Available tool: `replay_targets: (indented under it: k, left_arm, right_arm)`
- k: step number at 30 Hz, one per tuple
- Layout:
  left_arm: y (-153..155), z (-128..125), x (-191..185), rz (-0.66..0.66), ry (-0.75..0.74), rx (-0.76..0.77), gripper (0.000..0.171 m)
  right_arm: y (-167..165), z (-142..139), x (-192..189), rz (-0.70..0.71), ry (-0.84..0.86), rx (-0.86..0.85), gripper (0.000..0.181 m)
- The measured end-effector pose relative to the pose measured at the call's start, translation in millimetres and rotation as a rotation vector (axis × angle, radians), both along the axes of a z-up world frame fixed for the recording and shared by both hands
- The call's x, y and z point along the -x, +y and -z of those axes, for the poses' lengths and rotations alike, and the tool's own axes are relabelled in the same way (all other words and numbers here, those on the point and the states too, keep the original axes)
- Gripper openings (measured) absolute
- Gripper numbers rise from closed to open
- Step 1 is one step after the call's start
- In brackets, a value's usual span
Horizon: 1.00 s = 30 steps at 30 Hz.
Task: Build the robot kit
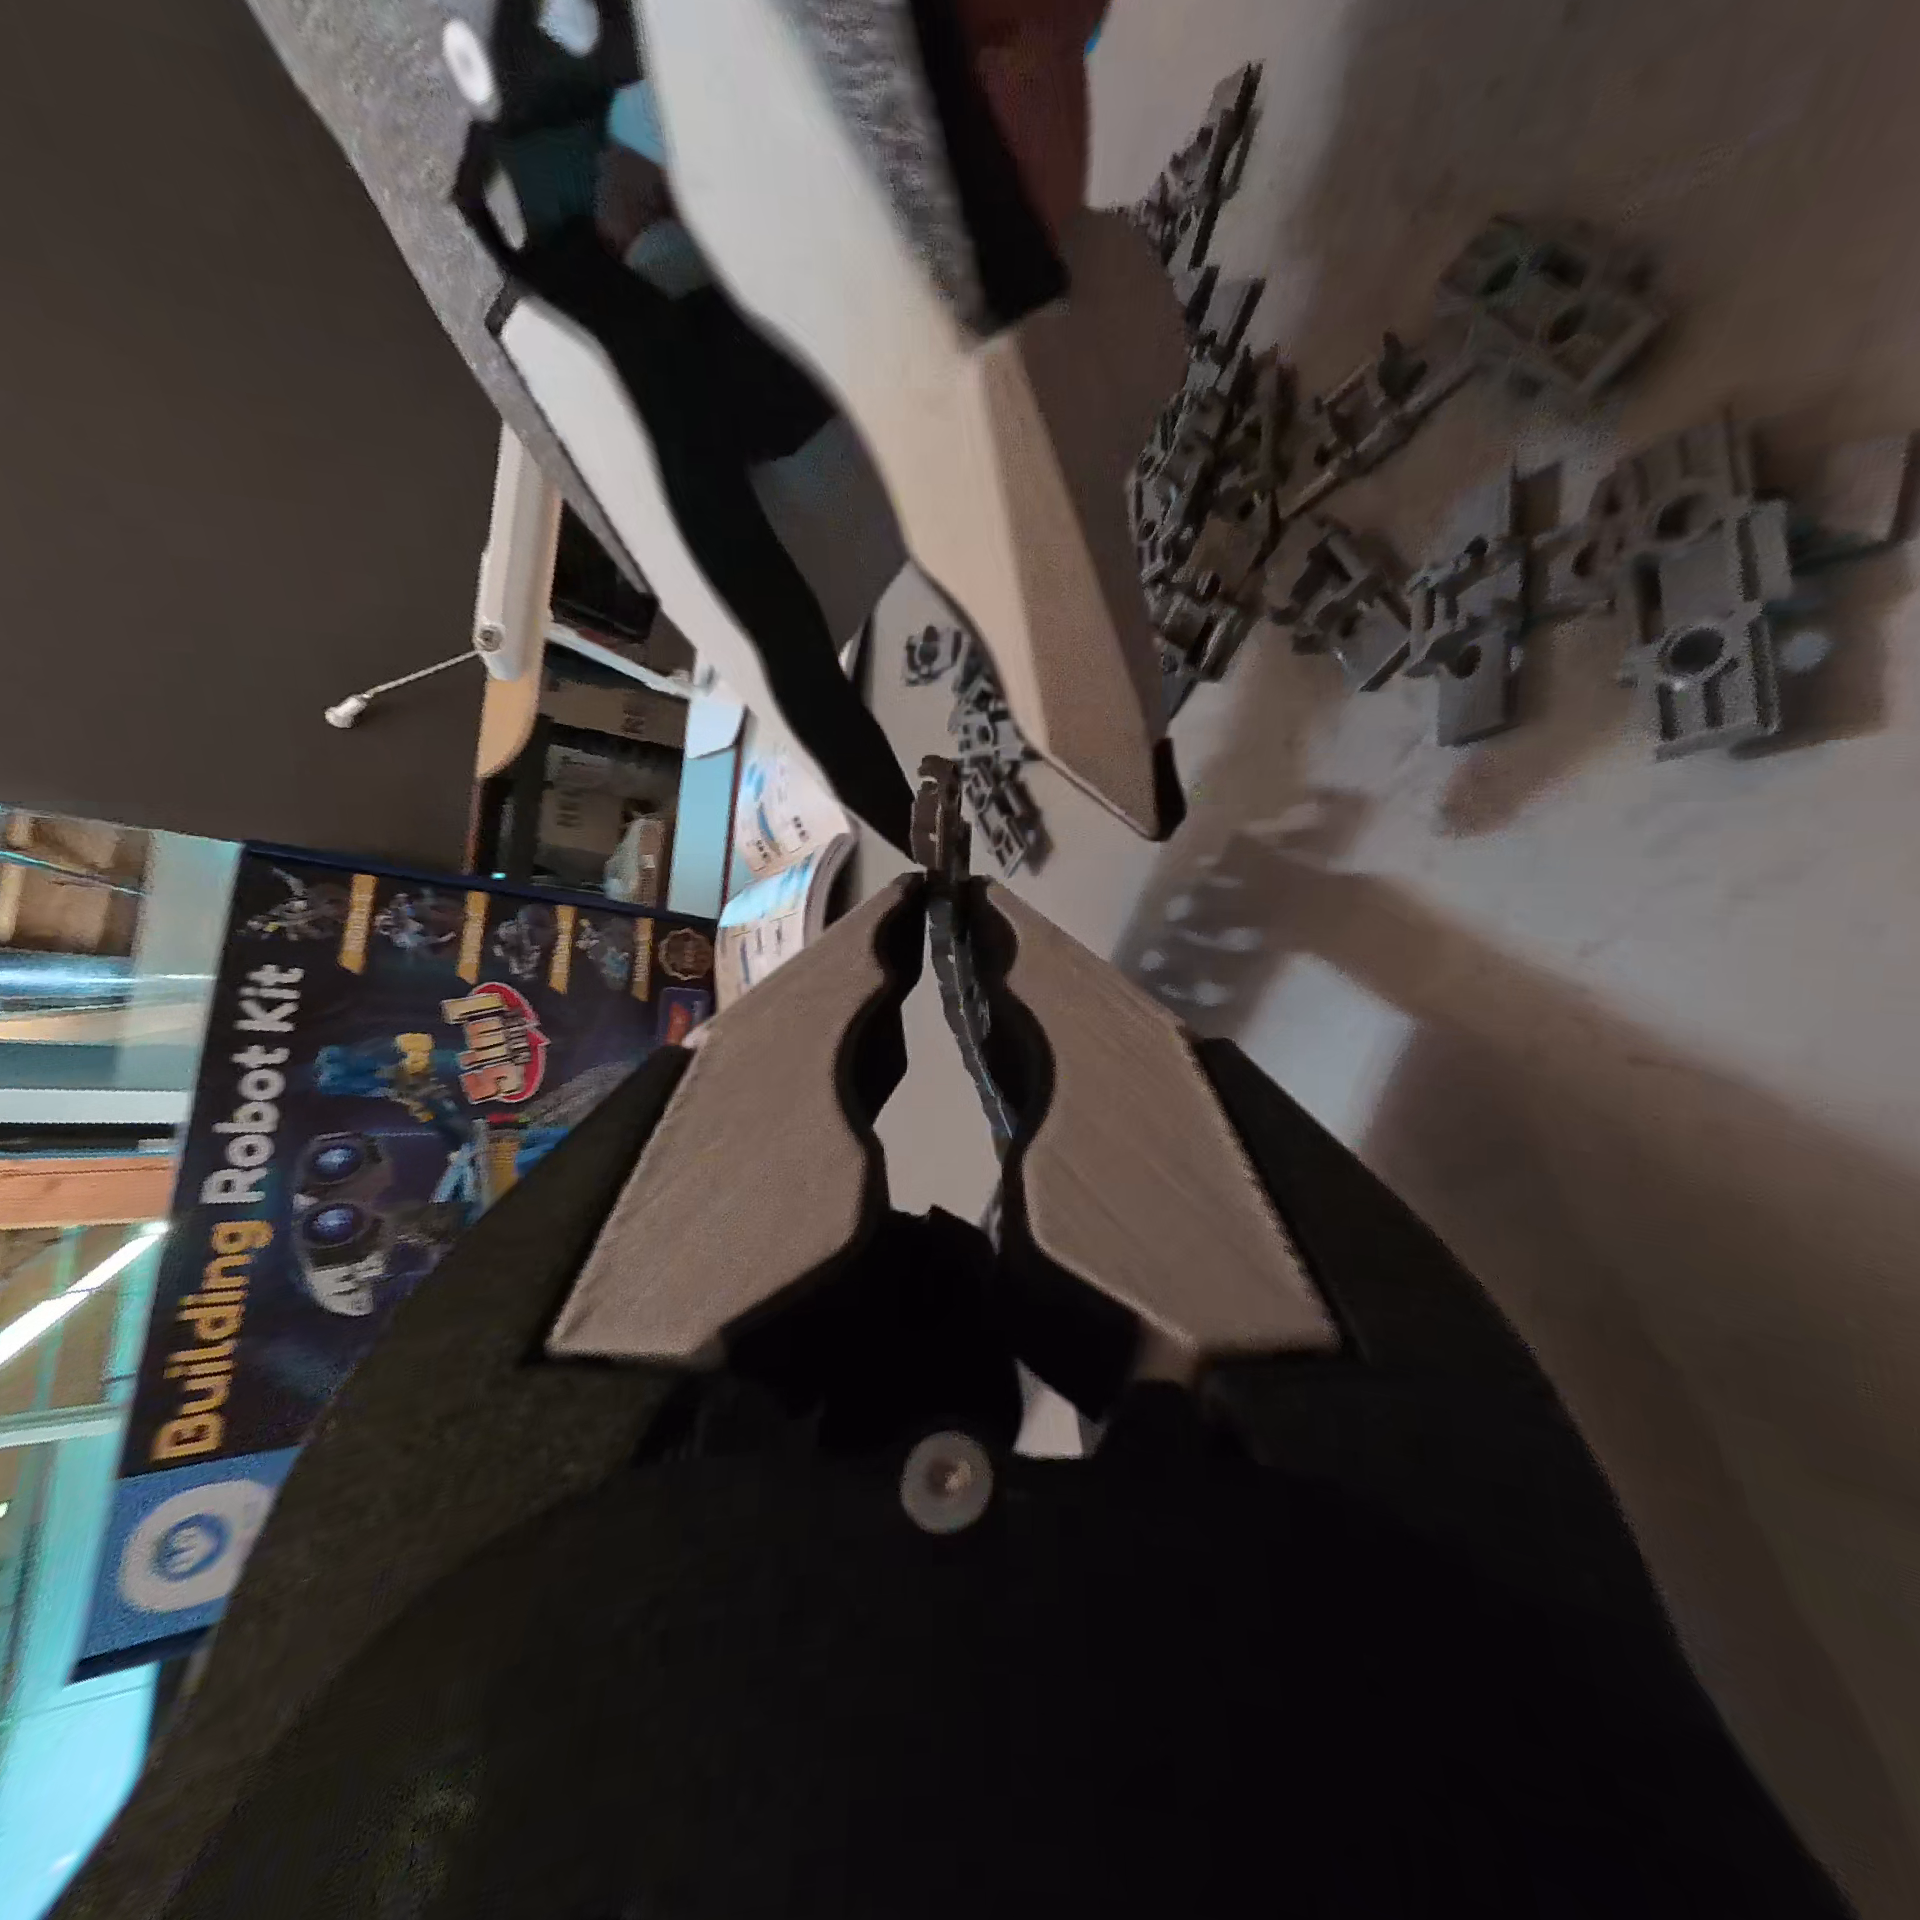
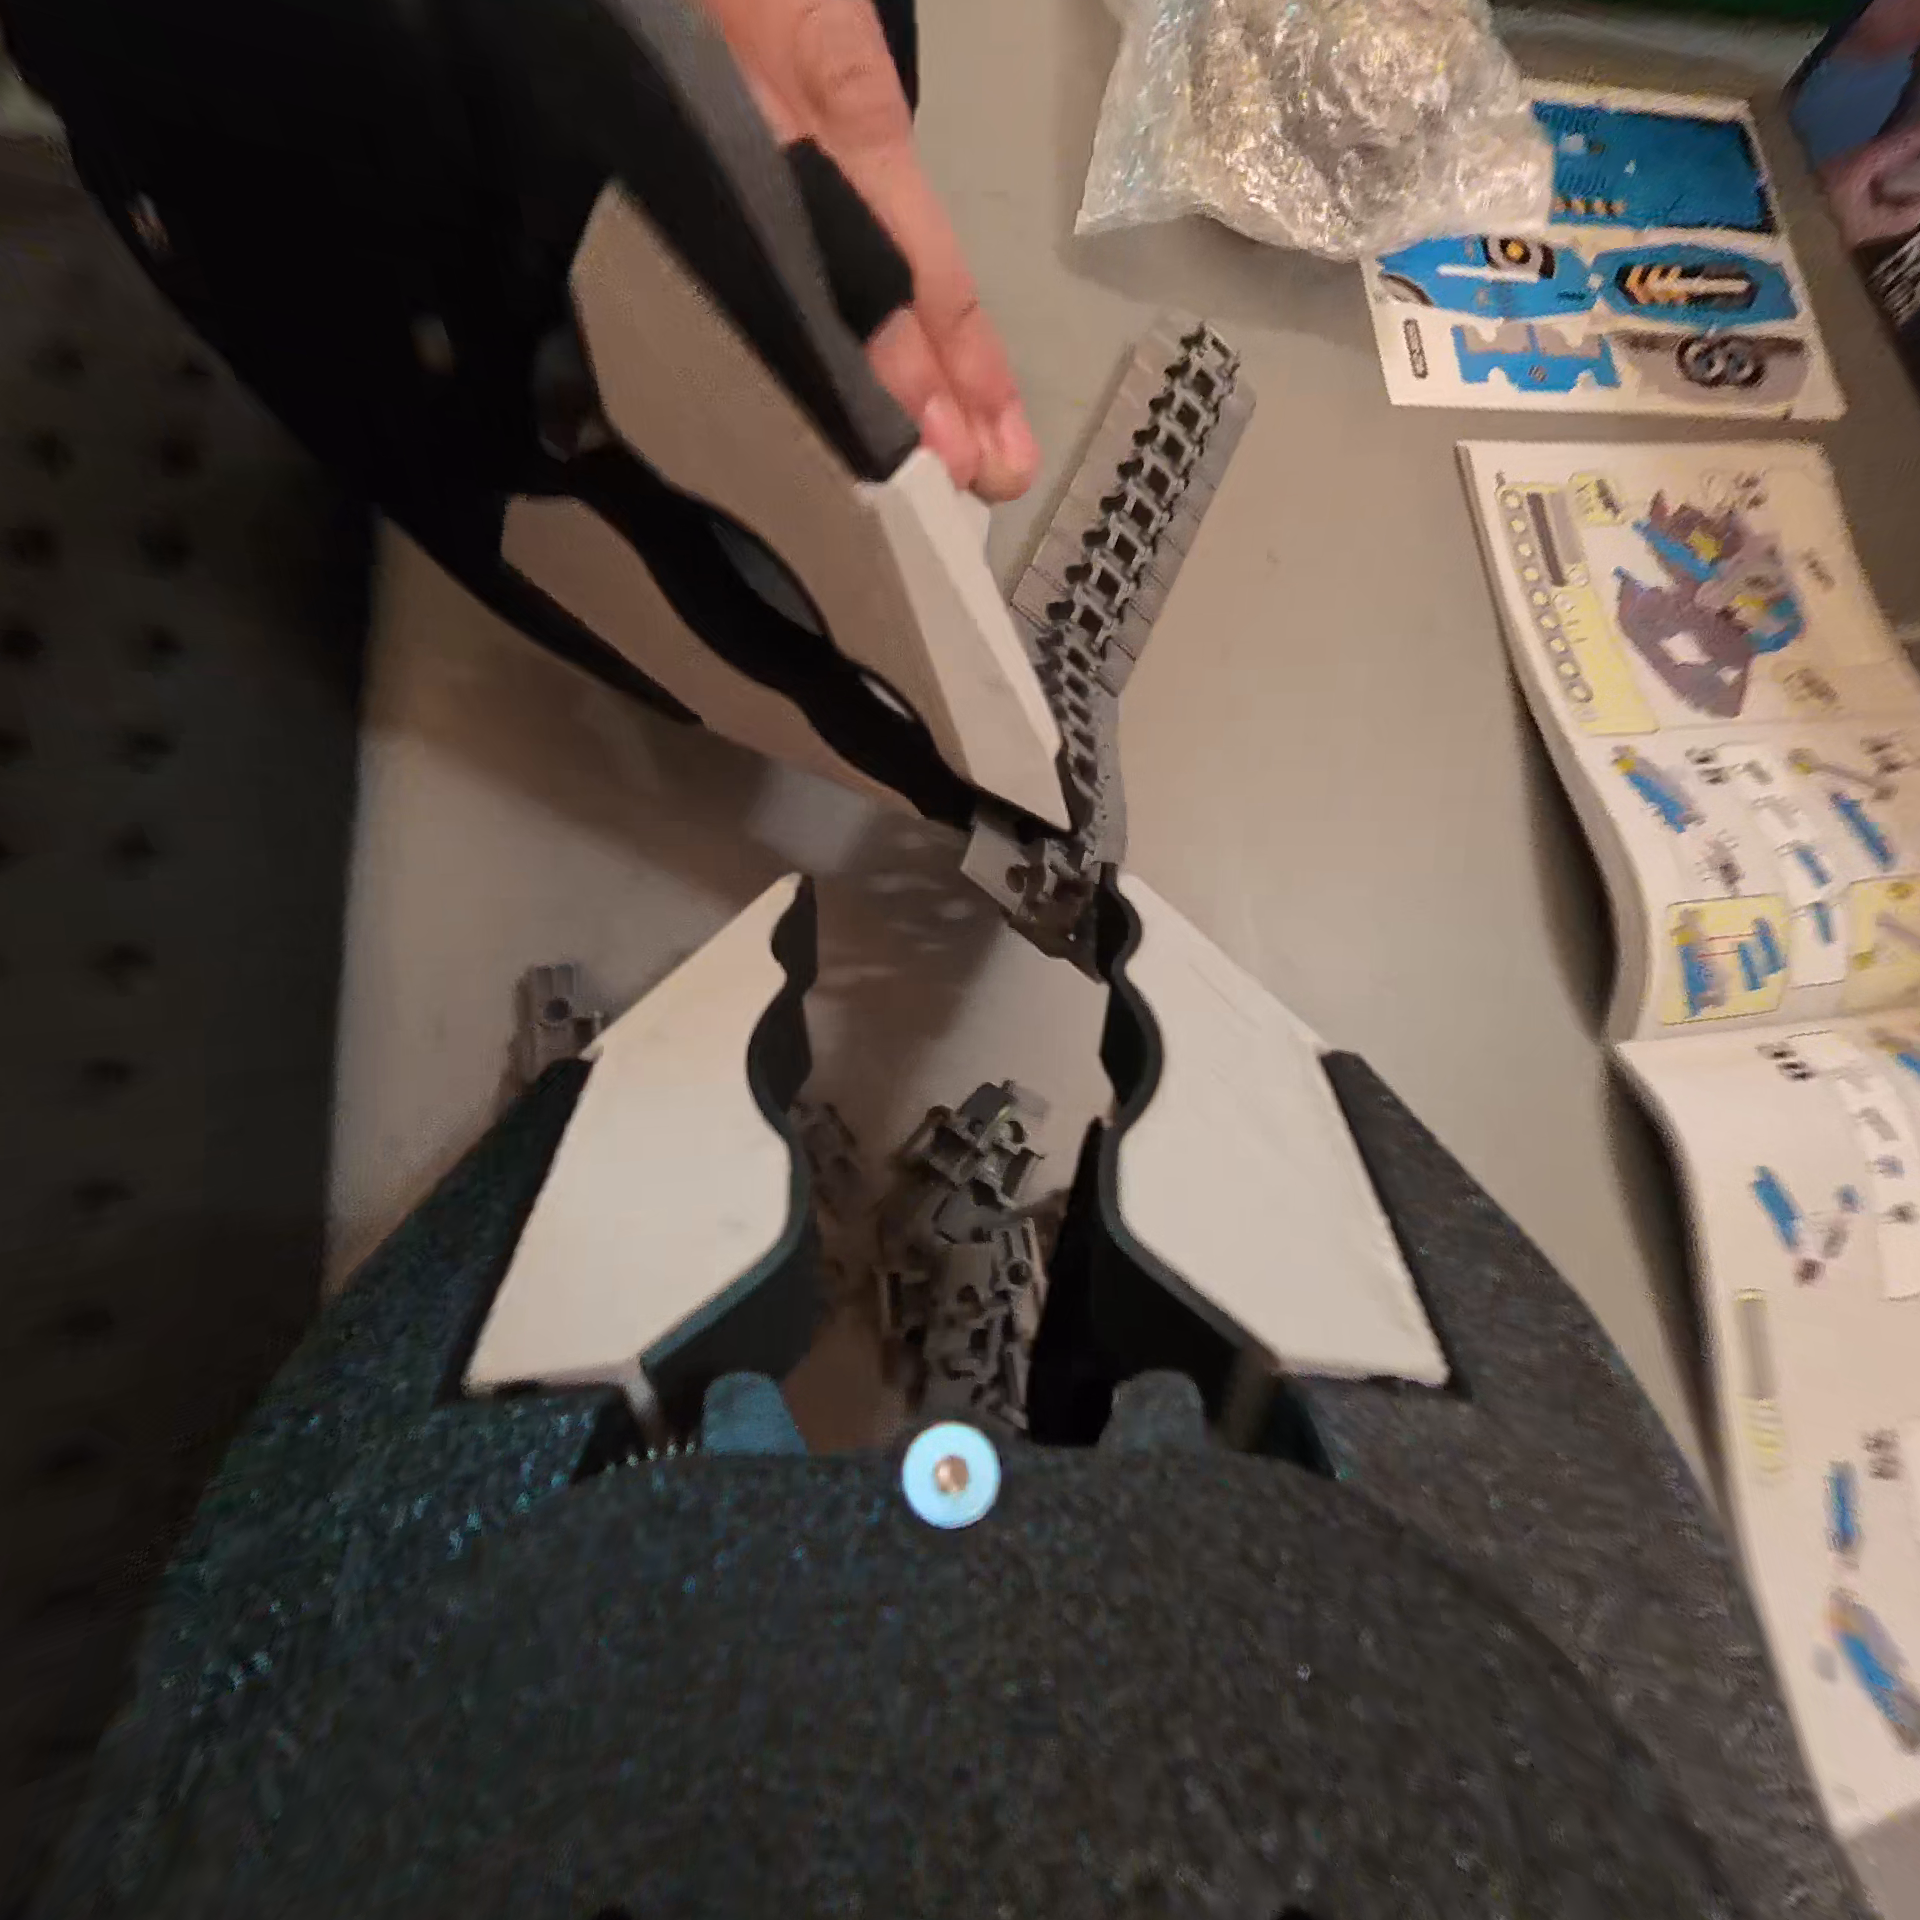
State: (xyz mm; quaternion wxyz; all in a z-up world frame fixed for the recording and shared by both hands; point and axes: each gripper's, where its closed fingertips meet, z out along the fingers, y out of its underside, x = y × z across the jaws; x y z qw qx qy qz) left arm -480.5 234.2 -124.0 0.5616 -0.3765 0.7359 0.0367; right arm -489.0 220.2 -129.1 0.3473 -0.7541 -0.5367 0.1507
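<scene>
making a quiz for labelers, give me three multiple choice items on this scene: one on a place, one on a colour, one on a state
1. Where does the sticker sheet lie?
A. flat on the table, next to the bag
B. on a chair
C. in a drawer

2. What colour is the track?
A. red
B. grey
C. yellow

3. How do the fingers of the left gripper stand?
A. wide open
B. shut on nothing
C. shut on the track

Answers:
1 A, the right wrist view shows the sheet flat beside the clear bag.
2 B, every link of the track is grey.
3 C, the left wrist view shows the tips pinched together with the track between them.
</scene>
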Motion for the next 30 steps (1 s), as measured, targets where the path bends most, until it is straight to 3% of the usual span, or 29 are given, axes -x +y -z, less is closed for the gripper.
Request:
replay_targets:
  k: [3, 6, 9, 18, 21, 23, 27, 30]
  left_arm:
    - [-4.4, -2.1, -0.6, 0.018, -0.031, 0.137, 0.007]
    - [-10.3, -6.4, -1.5, 0.046, -0.069, 0.309, 0.006]
    - [-11.7, -10.7, -1.0, 0.061, -0.106, 0.464, 0.006]
    - [-23.4, -7.4, -3.2, 0.187, -0.137, 0.697, 0.010]
    - [-27.7, -13.6, -3.7, 0.236, -0.173, 0.713, 0.016]
    - [-32.4, -13.5, -3.2, 0.255, -0.158, 0.719, 0.009]
    - [-39.4, -11.4, -2.5, 0.283, -0.134, 0.663, 0.009]
    - [-43.4, -6.4, -4.2, 0.289, -0.116, 0.707, 0.009]
  right_arm:
    - [2.8, 0.9, -4.4, -0.025, -0.099, -0.147, 0.042]
    - [10.8, -6.4, -9.9, -0.034, -0.195, -0.341, 0.014]
    - [11.0, -11.2, -9.7, -0.056, -0.240, -0.423, 0.010]
    - [-1.5, -4.2, -9.2, -0.122, -0.130, -0.210, 0.008]
    - [-9.7, -9.5, -5.5, -0.149, -0.033, -0.122, 0.008]
    - [-11.8, -10.2, -4.9, -0.158, -0.026, -0.104, 0.007]
    - [-18.5, -7.4, -3.7, -0.196, -0.029, -0.070, 0.008]
    - [-23.4, -1.1, -4.7, -0.210, -0.039, -0.021, 0.008]
